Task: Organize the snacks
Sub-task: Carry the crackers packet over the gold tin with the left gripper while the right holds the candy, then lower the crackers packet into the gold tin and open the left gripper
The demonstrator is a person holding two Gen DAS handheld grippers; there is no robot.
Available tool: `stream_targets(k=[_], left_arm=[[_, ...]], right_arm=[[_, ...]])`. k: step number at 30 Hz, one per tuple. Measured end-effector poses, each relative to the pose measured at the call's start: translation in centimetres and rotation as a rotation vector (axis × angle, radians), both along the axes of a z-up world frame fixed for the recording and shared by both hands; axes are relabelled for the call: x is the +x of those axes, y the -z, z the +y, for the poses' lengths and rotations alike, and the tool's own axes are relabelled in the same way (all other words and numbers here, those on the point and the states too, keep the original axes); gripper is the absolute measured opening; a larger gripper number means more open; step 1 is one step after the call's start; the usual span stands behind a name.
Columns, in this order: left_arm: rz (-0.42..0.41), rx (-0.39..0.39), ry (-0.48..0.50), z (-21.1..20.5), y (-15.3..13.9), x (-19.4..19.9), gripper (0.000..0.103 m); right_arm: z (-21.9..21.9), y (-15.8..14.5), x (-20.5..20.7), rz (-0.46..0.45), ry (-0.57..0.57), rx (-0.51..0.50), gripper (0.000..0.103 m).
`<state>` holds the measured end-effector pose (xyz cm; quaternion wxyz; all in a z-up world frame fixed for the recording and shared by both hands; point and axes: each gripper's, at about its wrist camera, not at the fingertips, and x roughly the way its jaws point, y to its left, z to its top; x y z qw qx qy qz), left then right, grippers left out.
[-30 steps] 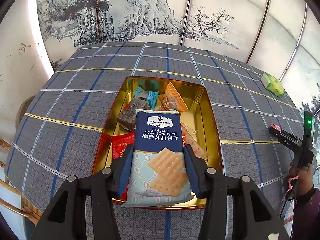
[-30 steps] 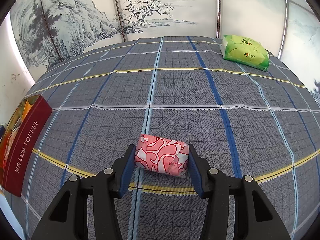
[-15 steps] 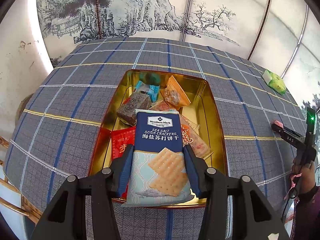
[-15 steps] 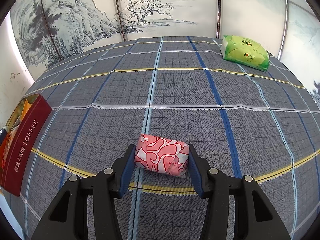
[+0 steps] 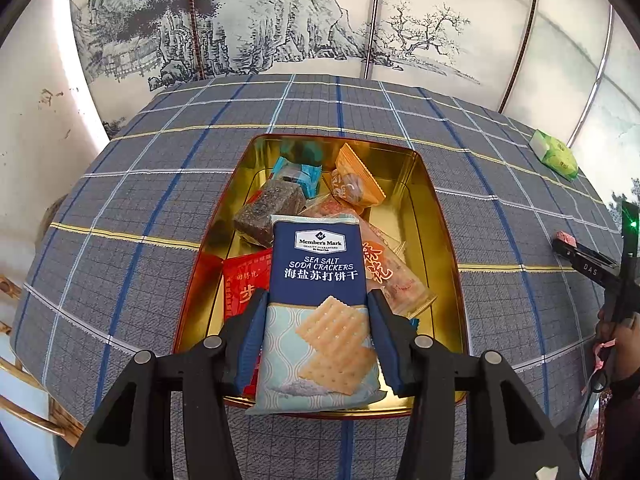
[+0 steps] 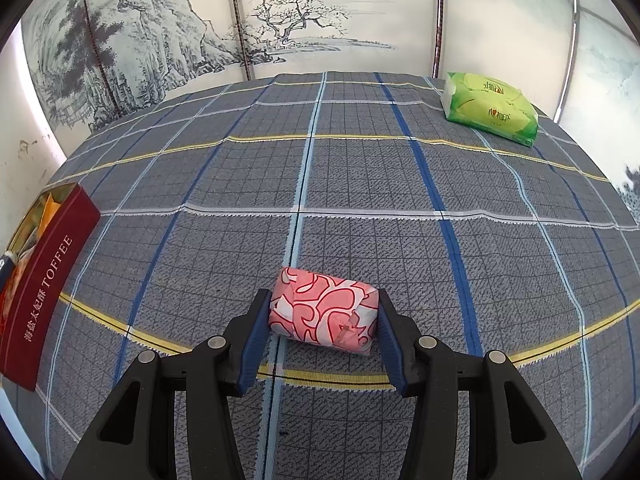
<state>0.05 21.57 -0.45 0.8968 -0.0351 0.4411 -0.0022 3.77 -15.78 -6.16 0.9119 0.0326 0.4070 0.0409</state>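
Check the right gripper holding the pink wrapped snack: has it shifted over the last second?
No. The right gripper and its pink wrapped snack sit at the same spot over the yellow stripe of the tablecloth as before.

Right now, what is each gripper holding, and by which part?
The left gripper pinches the sea salt soda cracker packet by its lower side edges, over the tin. The right gripper clamps the pink patterned candy by its two ends.
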Motion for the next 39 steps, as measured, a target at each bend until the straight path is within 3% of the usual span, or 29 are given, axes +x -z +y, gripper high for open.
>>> stream_targets(k=[8,19,24,39], left_arm=[[-0.041,0.057,0.008,-0.6,-0.2,-0.8,0.053],[-0.102,0.127,-0.012,-0.9,-1.1,-2.2,0.071],[-0.118,0.133,-0.016,-0.7,-1.4,-2.9,0.073],[-0.187,0.135,-0.025,-0.1,-2.0,-6.0,0.080]], right_arm=[[-0.2,-0.1,0.0,0.000,-0.003,-0.010,0.051],[-0.3,0.1,-0.7,-0.001,-0.003,-0.028,0.051],[-1.9,0.3,-1.6,0.002,-0.005,-0.048,0.052],[-2.8,0.1,-8.4,-0.035,-0.057,-0.066,0.052]])
